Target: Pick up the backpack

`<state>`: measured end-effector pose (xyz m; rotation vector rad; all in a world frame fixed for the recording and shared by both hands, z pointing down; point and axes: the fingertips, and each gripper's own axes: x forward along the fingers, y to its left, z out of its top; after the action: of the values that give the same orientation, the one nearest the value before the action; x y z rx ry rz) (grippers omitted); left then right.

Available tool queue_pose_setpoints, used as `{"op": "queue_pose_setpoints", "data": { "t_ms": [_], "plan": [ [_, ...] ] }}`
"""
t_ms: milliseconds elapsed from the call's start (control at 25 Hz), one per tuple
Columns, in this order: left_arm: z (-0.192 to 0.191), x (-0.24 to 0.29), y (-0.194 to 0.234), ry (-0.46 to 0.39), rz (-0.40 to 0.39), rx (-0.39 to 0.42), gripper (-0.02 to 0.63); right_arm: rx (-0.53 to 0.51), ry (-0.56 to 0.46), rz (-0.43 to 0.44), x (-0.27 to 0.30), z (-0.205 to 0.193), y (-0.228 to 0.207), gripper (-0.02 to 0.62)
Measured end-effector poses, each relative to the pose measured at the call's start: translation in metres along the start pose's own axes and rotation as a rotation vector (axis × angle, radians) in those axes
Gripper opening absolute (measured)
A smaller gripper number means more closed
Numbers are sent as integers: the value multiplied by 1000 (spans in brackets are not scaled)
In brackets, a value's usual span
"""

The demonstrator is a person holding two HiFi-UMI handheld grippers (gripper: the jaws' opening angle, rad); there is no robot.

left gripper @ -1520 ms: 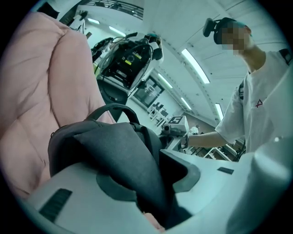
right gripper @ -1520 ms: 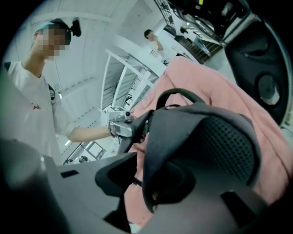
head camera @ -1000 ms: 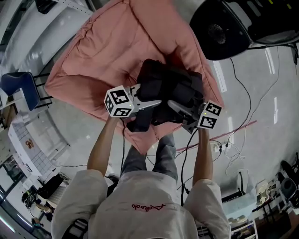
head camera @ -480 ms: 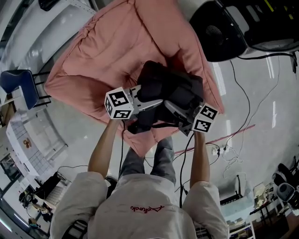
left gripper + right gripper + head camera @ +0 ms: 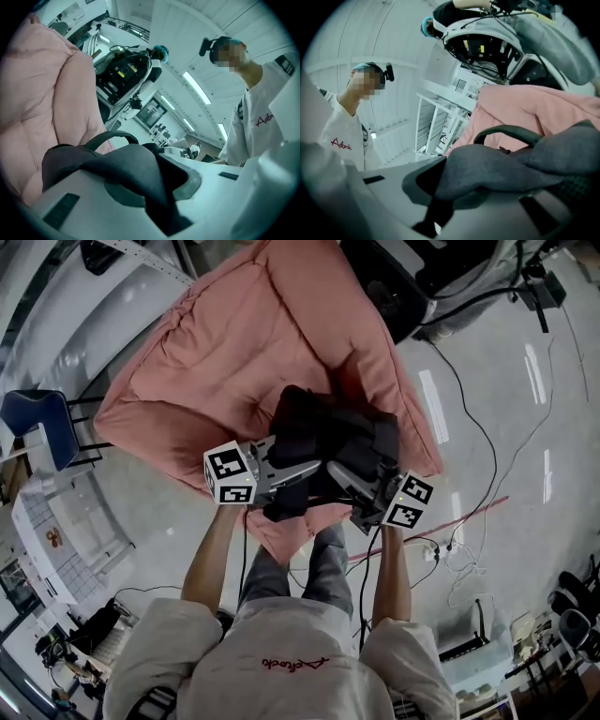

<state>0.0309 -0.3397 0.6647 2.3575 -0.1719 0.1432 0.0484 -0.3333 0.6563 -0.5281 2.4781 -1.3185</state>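
On the pink quilted cushion (image 5: 234, 343) the black backpack (image 5: 328, 432) sags, soft and limp; the left tongs (image 5: 307, 467) and right tongs (image 5: 354, 480) have just been closing, and each pinches a fold of its woven fabric. Lifting well, I judge, means raising both sides evenly so the slack cloth neither slips nor tips
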Motion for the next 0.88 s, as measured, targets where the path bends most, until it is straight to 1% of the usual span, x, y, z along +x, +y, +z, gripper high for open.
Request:
{"op": "queue_pose_setpoints", "data": {
  "t_ms": [120, 280, 480, 600, 760, 880],
  "plan": [
    [1, -3, -14, -16, 9, -11, 83, 19, -24, 2, -4, -1, 14, 52],
    [2, -11, -34, -29, 24, -6, 78, 29, -25, 10, -5, -4, 34, 52],
    [11, -22, -63, -75, 50, 6, 68, 0, -6, 14, -5, 1, 68, 52],
    [26, -30, -84, -126, 64, 9, 66, -22, 1, 26, -3, 12, 93, 52],
    [59, -30, -106, -179, 67, 86, 66, -80, -29, 49, -4, 42, 119, 52],
    [89, -31, -136, -212, 72, 150, 66, -134, -49, 63, -8, 63, 153, 52]
  ]
}}
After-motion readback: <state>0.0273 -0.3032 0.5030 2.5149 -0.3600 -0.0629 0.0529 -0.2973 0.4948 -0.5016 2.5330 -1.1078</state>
